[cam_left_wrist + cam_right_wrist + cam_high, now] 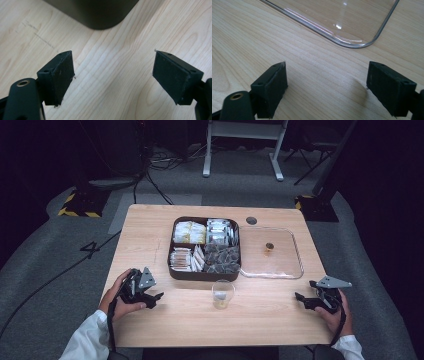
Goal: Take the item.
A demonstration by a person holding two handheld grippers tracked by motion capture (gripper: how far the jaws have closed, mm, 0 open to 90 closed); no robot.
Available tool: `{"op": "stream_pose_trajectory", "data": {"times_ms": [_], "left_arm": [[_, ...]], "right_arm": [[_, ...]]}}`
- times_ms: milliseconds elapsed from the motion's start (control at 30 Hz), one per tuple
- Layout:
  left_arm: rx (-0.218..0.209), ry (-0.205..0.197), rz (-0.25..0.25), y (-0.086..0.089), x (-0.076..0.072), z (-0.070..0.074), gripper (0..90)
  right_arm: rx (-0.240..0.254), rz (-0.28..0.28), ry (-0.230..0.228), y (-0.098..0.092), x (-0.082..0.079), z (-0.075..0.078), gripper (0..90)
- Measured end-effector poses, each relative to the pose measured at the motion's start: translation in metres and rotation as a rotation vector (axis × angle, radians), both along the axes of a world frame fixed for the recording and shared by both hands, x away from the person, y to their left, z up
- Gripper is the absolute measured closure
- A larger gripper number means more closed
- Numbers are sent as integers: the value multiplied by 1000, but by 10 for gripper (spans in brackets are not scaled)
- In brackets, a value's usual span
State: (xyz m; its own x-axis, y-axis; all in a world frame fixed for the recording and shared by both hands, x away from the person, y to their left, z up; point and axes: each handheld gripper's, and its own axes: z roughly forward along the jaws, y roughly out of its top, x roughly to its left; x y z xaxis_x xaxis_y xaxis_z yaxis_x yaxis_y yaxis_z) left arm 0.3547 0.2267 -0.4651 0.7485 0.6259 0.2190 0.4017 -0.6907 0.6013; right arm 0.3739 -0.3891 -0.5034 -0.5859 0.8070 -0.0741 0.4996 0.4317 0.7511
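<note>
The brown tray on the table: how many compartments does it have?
4. Far left holds yellowish packets, far right silver packets, near left white sachets, near right dark sachets. None seems hidden.

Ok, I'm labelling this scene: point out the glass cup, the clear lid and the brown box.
glass cup [223, 294], high view, its side wall.
clear lid [295, 251], high view, its right rim.
brown box [200, 275], high view, its near wall.

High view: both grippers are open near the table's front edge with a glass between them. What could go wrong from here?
1. The glass stands close in front of the dark box; a reach toward the packets could tip it.
2. The clear lid lies flat beside the box, so the right gripper may slip trying to grasp its thin rim.
</note>
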Motion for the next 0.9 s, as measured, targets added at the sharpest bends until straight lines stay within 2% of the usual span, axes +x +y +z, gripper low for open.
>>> {"op": "stream_pose_trajectory", "data": {"times_ms": [600,733,800,833,900], "left_arm": [[-92,92,72,30,-10,-28,175],[-162,114,102,40,-14,-33,171],[-221,120,117,47,-16,-37,172],[-234,103,117,50,-17,-39,170],[-239,101,127,51,-19,-40,168]], "right_arm": [[-3,0,-5,0,0,0,171],[-4,-1,-7,0,0,0,171],[-4,-1,-7,0,0,0,171],[-5,-1,-7,0,-1,0,171],[-6,-1,-9,0,-1,0,172]]}}
